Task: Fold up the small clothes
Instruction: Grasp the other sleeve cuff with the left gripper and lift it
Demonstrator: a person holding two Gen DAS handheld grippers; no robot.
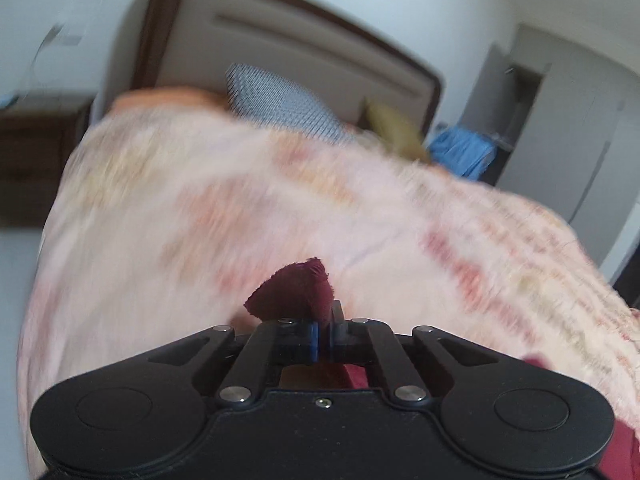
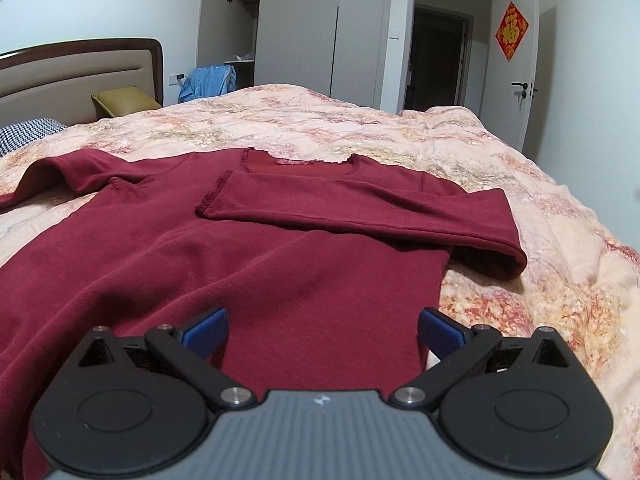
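A dark red long-sleeved shirt (image 2: 248,264) lies flat on the floral quilt (image 2: 360,128), collar at the far side. Its right sleeve (image 2: 360,212) is folded across the chest. The left sleeve (image 2: 72,172) lies bent out to the left. My right gripper (image 2: 323,330) is open and empty, just above the shirt's lower body. My left gripper (image 1: 325,338) is shut on a bunch of the red shirt fabric (image 1: 292,292), held above the quilt; the view is blurred by motion.
The bed has a brown headboard (image 2: 80,68), a houndstooth pillow (image 2: 24,132) and an olive cushion (image 2: 120,102). A blue garment (image 2: 208,80) hangs by the grey wardrobe (image 2: 296,36). A door (image 2: 516,60) stands at the right. The quilt is bunched near the far right corner.
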